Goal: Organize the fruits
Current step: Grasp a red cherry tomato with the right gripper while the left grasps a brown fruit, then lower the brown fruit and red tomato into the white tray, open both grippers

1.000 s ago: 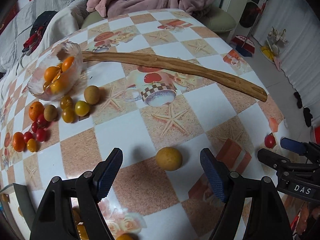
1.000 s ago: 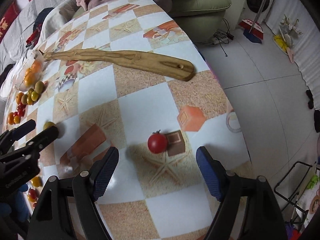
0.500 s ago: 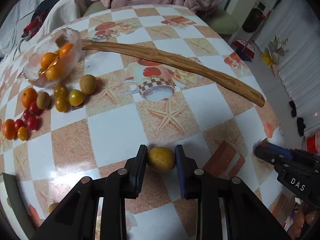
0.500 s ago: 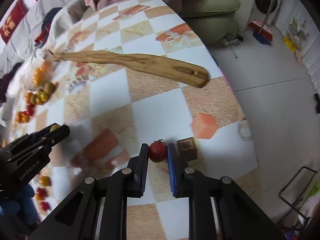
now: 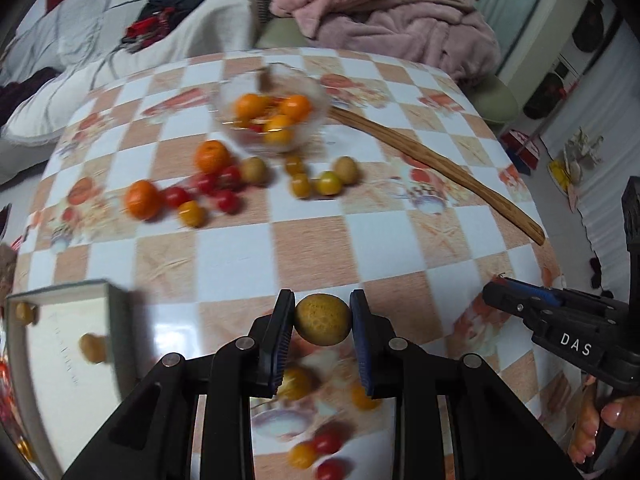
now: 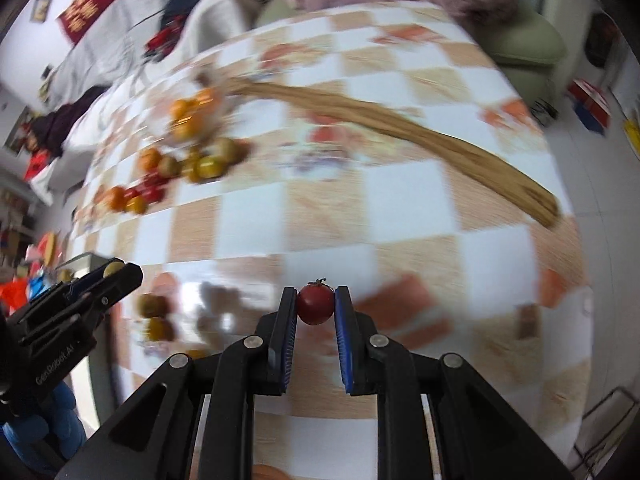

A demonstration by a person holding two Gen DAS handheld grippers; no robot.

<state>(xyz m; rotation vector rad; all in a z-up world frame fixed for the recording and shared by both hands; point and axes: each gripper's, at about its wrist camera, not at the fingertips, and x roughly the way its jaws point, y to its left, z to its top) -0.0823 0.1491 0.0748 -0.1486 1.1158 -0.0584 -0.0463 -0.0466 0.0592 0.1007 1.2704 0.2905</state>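
My left gripper [image 5: 322, 322] is shut on a round yellow-brown fruit [image 5: 323, 320] and holds it above the checked table. My right gripper [image 6: 315, 306] is shut on a small red cherry tomato [image 6: 315, 304], also lifted off the table. A glass bowl [image 5: 272, 114] with oranges stands at the far middle. Loose oranges, cherry tomatoes and yellow fruits [image 5: 208, 188] lie in front of it. A white tray [image 5: 60, 344] with two small fruits sits at the near left. The right gripper also shows in the left wrist view [image 5: 516, 300].
A long wooden stick [image 5: 436, 168] lies across the table from the bowl toward the right edge. More small fruits [image 5: 316, 448] lie under my left gripper. A pink blanket [image 5: 384, 8] and a sofa are beyond the table. The floor drops off at the right.
Both grippers have lifted their fruits off the table and swung left; the bowl and fruit pile now sit nearer the centre, and the white tray has come into view.
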